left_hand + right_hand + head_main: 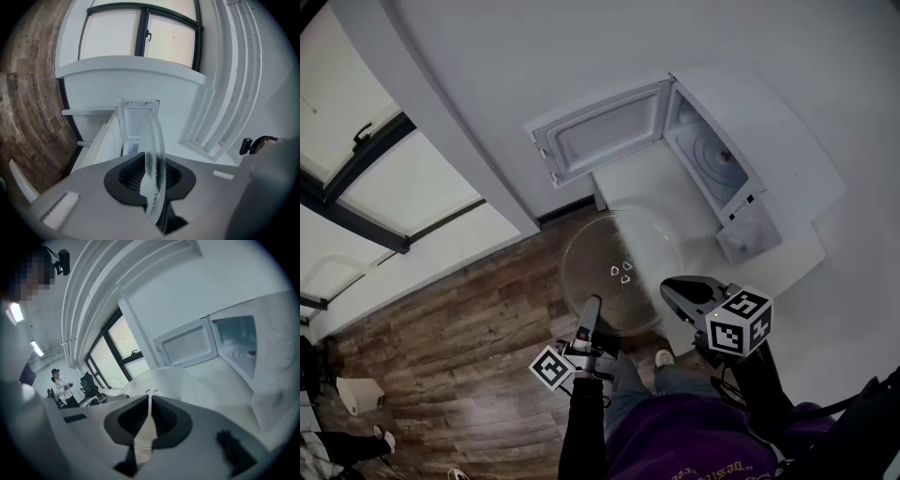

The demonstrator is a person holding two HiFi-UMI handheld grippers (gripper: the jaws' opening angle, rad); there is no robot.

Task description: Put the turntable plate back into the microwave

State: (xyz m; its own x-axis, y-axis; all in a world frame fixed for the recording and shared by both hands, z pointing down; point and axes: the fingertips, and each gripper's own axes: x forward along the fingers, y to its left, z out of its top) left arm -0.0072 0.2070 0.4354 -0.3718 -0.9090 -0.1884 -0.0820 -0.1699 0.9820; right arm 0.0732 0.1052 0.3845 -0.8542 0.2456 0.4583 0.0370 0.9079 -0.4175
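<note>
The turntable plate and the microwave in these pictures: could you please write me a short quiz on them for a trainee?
1. True or false: the microwave has its door shut.
2. How many grippers clamp the turntable plate: A none, B one, C two?
3. Where is the plate relative to the microwave's cavity?
Key: 1 false, the door stands open. 2 C, the left gripper and the right gripper each have fingers closed on its rim. 3 Outside, held in front of the opening.

Microwave door (602, 134) aside; cavity (712, 161) open ahead.
</note>
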